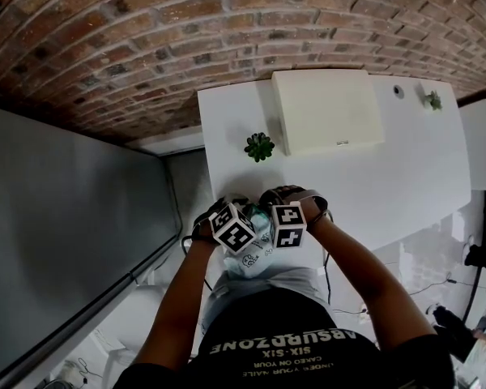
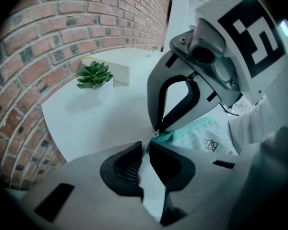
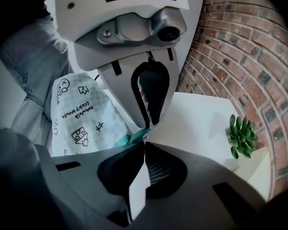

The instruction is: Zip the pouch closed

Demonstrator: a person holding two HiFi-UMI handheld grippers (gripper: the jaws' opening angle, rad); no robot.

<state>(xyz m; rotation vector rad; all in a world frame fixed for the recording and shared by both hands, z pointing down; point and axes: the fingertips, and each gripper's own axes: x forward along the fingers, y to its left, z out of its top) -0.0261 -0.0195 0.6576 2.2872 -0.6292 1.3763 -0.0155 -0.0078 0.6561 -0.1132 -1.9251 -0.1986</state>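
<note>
Pouch [image 1: 257, 259]: white, doodle-printed, at near edge of bench [image 1: 405, 177], under both tools | left tool [image 2: 145, 145]: jaws pinched onto its corner by teal zipper [image 2: 192, 128] | right tool [image 3: 144, 142]: jaws closed on same zipper end, tips beside left tool's

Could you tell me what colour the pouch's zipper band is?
Zipper band is teal; clearest in left gripper view.

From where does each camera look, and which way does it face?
Head view: on the person's head, facing steeply down at the table; forearms show.
Left gripper view: on the left gripper, facing the right gripper; its own jaws show.
Right gripper view: on the right gripper, facing the left gripper; jeans show.
Gripper views share pouch, succulent.
</note>
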